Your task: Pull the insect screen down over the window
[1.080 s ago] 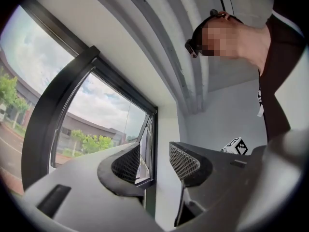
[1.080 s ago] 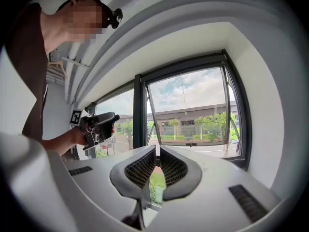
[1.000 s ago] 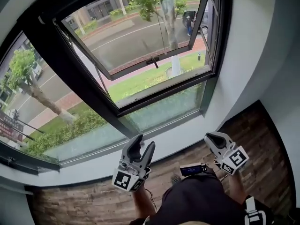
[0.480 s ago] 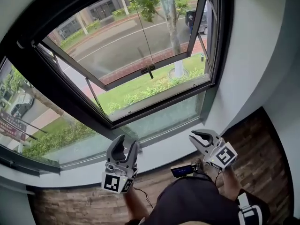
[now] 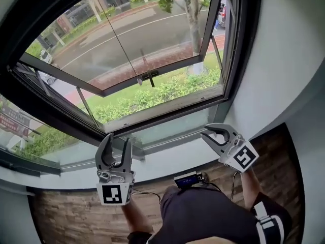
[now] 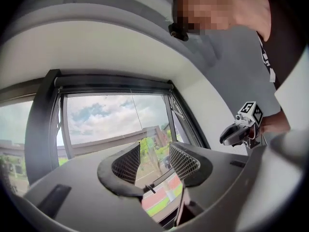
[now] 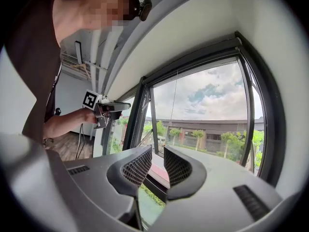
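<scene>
Above both grippers, the insect screen (image 6: 113, 83) seems still rolled along the top of the window (image 5: 229, 60). Its upright pull cord (image 5: 117, 34) hangs ahead, between them. The left gripper (image 5: 117, 139) gapes wide and empty. The right gripper (image 5: 207, 131), also empty, has just been opening.

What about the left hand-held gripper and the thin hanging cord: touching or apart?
Apart. In the head view the left hand-held gripper, jaws open and empty, sits near the sill, and the thin hanging cord ends well above it.
</scene>
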`<state>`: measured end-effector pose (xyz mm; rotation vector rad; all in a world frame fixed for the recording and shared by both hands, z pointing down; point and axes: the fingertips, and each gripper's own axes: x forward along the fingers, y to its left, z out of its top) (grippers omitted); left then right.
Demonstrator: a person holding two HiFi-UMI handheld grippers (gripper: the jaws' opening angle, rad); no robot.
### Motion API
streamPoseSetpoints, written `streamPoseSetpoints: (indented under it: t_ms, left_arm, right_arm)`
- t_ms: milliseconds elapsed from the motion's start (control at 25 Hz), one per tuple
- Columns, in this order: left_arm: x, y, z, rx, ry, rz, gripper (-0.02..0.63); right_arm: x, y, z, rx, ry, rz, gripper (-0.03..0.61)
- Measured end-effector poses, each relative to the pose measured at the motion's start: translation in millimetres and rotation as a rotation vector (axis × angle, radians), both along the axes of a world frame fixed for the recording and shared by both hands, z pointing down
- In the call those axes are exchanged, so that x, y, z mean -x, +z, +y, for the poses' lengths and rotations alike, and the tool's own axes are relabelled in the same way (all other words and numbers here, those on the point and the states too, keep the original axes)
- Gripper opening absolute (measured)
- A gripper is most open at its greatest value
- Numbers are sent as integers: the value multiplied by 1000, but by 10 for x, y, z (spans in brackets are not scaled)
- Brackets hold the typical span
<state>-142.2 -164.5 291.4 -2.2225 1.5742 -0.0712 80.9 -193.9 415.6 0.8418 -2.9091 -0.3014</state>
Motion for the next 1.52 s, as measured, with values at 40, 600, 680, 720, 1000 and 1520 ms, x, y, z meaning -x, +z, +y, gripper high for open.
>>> streamPoseSetpoints:
  t_ms: [40, 600, 680, 720, 1000, 1520]
  left_arm:
    - [-39, -11, -41, -2, -10, -11, 202]
    - [295, -1096, -410, -220, -92, -354, 202]
    - [382, -1412, -485, -280, -125, -391, 202]
    - [429, -1559, -547, -298, -148, -411, 202]
    - [679, -2531, -974, -391, -341, -776, 198]
    - [550, -3028, -1884, -265, -414, -979, 110]
  right_arm:
    - [-30, -17, -72, -12, -11, 1, 60]
    - [232, -1240, -407, -354, 56, 87, 60]
    - [187, -1602, -482, -409, 106, 96, 60]
    - [147, -1789, -528, -440, 143, 107, 60]
    - [116, -2989, -797, -654, 277, 219, 60]
    - [903, -4122, -1636, -897, 299, 673, 60]
